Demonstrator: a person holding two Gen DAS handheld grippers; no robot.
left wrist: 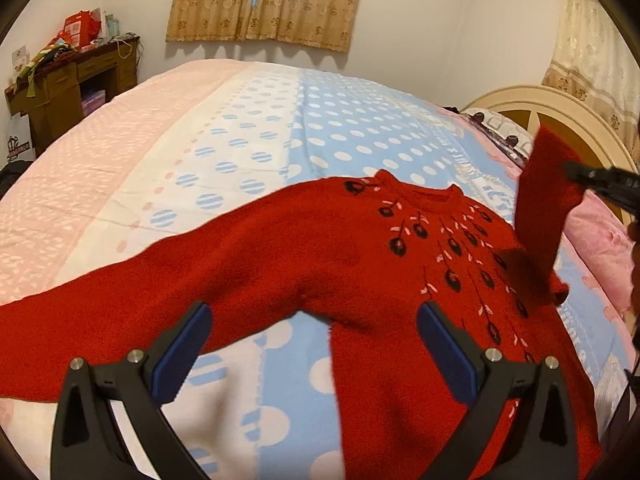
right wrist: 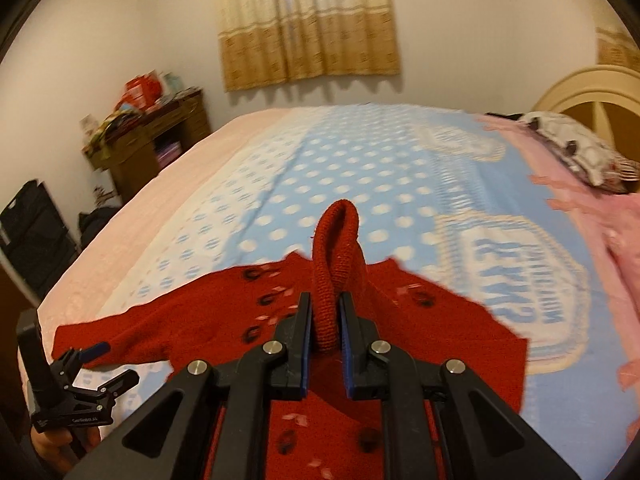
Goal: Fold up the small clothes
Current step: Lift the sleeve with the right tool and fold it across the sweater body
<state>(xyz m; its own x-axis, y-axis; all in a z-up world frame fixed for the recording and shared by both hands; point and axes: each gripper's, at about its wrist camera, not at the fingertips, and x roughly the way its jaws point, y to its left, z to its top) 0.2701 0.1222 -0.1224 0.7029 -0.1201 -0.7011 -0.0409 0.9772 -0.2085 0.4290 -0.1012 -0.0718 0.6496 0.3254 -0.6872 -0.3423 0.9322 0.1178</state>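
One fuzzy red knit sweater (left wrist: 320, 248) lies on the bed (left wrist: 248, 120); the right hand-held gripper (right wrist: 325, 312) clamps its ribbed cuff (right wrist: 336, 240), the left hand-held gripper (left wrist: 316, 344) gapes apart.

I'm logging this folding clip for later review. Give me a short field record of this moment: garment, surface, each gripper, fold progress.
garment: red sweater with dark embroidered flowers, lying front up
surface: bed cover, blue with white dots, pink at the sides
right gripper: shut on the sleeve cuff, lifted over the sweater body
left gripper: open, holding nothing, above the other sleeve
other sleeve: spread flat, not yet folded
fold progress: one sleeve being brought across the chest
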